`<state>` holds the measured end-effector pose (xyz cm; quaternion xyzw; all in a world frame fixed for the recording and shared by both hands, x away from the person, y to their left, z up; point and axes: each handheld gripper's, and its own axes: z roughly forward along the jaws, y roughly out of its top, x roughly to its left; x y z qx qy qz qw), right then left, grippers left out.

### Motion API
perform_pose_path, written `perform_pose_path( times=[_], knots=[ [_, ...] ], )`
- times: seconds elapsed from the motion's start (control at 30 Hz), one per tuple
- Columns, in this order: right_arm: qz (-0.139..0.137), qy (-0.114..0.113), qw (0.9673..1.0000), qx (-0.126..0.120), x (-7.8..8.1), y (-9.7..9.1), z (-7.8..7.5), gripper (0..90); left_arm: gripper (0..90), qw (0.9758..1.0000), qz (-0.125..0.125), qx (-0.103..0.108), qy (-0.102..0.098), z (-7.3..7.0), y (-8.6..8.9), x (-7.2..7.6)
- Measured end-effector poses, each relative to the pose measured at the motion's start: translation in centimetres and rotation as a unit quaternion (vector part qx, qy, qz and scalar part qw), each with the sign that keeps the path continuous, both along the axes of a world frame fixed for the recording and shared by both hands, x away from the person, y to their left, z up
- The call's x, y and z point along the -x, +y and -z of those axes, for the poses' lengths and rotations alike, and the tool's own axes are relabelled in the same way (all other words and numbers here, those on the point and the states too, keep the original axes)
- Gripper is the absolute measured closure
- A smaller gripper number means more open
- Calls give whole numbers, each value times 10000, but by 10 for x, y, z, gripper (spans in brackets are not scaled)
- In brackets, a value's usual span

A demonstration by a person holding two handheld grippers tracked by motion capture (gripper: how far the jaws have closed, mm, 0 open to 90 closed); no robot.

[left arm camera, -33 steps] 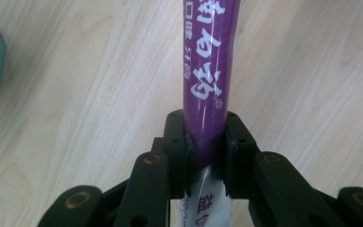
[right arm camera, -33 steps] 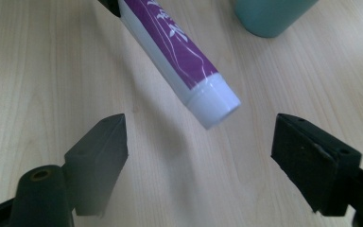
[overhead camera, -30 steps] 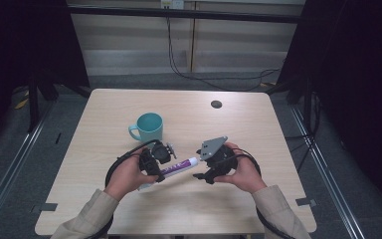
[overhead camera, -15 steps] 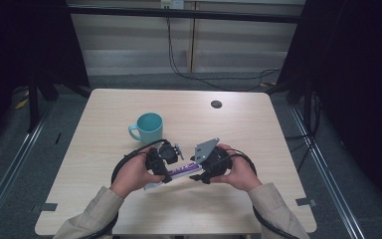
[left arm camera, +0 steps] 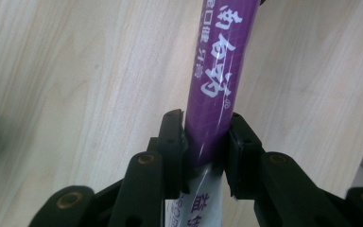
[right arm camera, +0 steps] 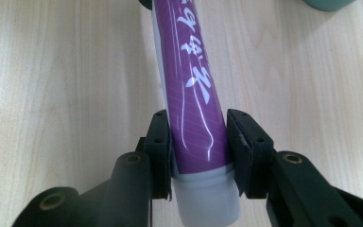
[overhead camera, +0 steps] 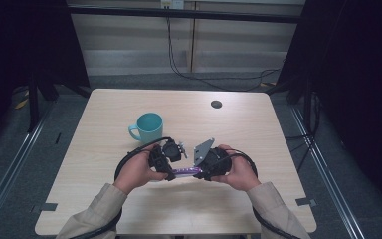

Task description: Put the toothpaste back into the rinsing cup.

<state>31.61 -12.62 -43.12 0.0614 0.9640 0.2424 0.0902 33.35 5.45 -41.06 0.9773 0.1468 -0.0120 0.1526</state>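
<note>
Since the earlier frame both hands have drawn closer together and nearer the front edge of the tabletop, and the tube has gone from slanted to about level between them; the right gripper [overhead camera: 202, 173] has just been closing its jaws, tube between them, while the left gripper's [overhead camera: 170, 174] have just eased open a touch.

Nearest: the glossy purple plastic tube w/ white lettering and a whitish cap [overhead camera: 186, 172] is held just above the pale wooden table [overhead camera: 278, 149], mid-width, toward the front edge. L gripper pinches it at the end where purple meets white print [left arm camera: 210, 94], pads tight on both sides; R gripper stands at the cap end [right arm camera: 194, 109], one pad on the tube, the other seemingly w/ a sliver of gap, so grip looks only just made or nearly so.

Step in hand, as I judge it: a two-handed hold, probably a handover or getting ready to work the cap. Next move calls for R to seat firmly before L loosens further; slick skin could slip or twist.

Farther off: teal ceramic mug w/ handle [overhead camera: 146, 127] stands upright toward the table's middle, apart from the hands; small dark round hole or disc [overhead camera: 216, 104] near the far edge.

High view gives layout and both hands but hardly any pad contact; gripper views give contact and lettering, not the spacing of hands.
</note>
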Motion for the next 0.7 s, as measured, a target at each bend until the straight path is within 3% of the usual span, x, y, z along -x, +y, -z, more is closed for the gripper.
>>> perform_pose_path(
  times=[0.03, 0.1, 0.13, 0.2, 0.37, 0.5, 0.7],
  knots=[
    [86, -69, 9999, 17, 1, -1, -3, 635, 665, 10000, -43, 67, 14, -1, 1, -2],
    [123, -95, 9999, 8, 2, -1, -5, 635, 646, 9987, -274, 419, 118, -2, 5, -5],
    [172, -106, 9998, -24, 2, -3, -7, 636, 537, 9979, -309, 563, 20, -3, 7, -8],
    [201, -177, 9996, 38, 2, -4, -8, 636, 454, 9979, -330, 549, -71, -4, 8, -9],
    [322, -249, 9992, -24, 2, -10, -11, 636, 340, 9951, -542, 787, -267, -8, 17, -14],
    [510, -335, 9980, -179, 0, -21, -15, 635, 287, 9916, -738, 1021, -277, -9, 26, -15],
    [753, -391, 9954, -437, -2, -35, -21, 637, 282, 9910, -764, 1029, -383, -3, 33, -14]
  ],
)
